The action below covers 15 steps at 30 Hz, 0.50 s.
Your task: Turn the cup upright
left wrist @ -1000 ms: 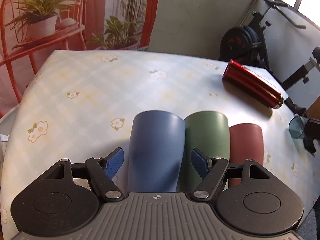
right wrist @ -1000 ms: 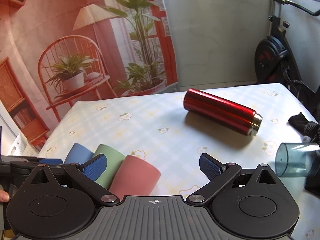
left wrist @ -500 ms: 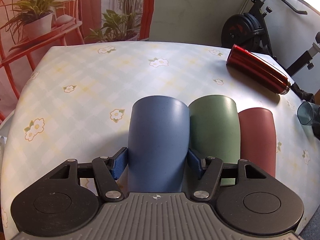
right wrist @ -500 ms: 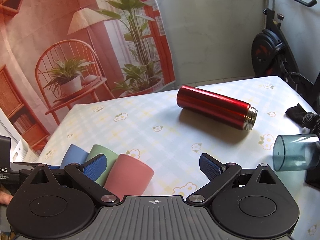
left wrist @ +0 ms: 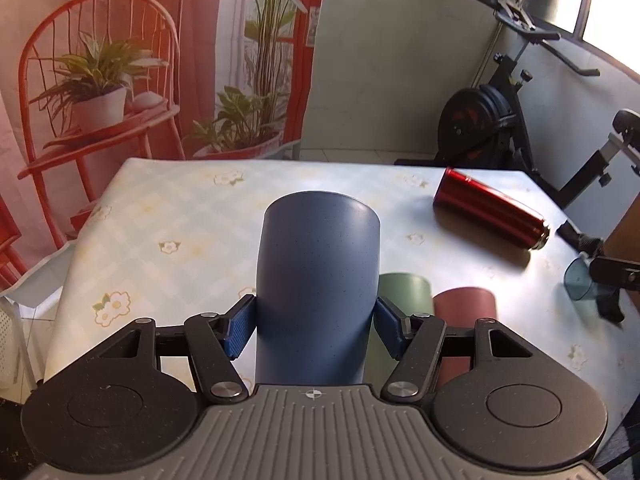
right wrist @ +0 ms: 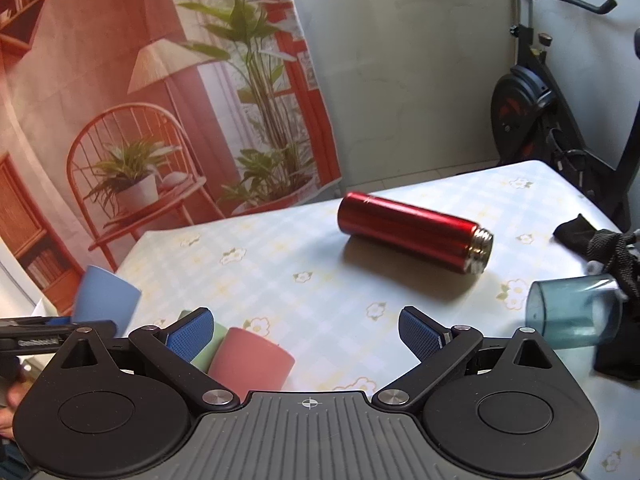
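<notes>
Left hand-held gripper [left wrist: 316,326] is clamped on my blue cup [left wrist: 318,280], lifted off the table [left wrist: 192,232]; its smooth wall could slip mid-turn and hit the green cup [left wrist: 404,292] just beyond.

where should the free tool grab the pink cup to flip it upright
Take the pink cup across its side wall about mid-height, coming from the near edge of the table with the open right tool. It stands base-up, and the green cup crowds its left, so one pad must slip between them.
</notes>
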Available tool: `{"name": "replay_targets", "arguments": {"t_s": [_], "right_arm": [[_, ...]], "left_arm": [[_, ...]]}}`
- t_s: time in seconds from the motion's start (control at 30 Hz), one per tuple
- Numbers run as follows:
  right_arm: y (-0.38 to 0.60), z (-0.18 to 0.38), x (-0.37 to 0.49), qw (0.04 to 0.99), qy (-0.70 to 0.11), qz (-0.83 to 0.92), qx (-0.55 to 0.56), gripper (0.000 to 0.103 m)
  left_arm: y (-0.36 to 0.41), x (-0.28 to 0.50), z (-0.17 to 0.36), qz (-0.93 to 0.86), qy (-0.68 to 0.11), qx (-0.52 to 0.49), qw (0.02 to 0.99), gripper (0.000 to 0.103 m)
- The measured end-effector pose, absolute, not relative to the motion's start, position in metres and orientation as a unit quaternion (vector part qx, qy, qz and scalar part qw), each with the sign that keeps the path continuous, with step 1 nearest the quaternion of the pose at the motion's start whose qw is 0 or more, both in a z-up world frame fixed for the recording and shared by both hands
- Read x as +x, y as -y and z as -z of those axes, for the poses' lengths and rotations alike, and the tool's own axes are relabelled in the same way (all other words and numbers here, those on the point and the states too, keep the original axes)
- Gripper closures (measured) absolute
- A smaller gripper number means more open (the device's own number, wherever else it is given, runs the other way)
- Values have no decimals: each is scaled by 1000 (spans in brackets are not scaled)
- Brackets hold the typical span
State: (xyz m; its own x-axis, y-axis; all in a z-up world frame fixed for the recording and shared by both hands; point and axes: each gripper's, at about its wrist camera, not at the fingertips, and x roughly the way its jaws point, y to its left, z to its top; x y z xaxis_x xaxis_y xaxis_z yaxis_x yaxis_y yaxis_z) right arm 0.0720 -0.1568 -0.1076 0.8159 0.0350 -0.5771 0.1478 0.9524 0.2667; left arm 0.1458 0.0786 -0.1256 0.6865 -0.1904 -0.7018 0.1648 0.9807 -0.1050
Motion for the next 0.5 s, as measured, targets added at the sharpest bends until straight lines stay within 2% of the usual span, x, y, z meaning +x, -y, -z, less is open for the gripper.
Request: {"name": "replay_targets", "arguments": {"t_s": [0.27, 0.5], "right_arm": [[182, 97, 42, 945, -286, 47, 152, 5], [208, 97, 11, 947, -284, 67, 134, 5]], "left_arm": [[-37, 119, 99, 129, -362, -25, 923, 37], [25, 102, 114, 175, -377, -39, 909, 37]]}}
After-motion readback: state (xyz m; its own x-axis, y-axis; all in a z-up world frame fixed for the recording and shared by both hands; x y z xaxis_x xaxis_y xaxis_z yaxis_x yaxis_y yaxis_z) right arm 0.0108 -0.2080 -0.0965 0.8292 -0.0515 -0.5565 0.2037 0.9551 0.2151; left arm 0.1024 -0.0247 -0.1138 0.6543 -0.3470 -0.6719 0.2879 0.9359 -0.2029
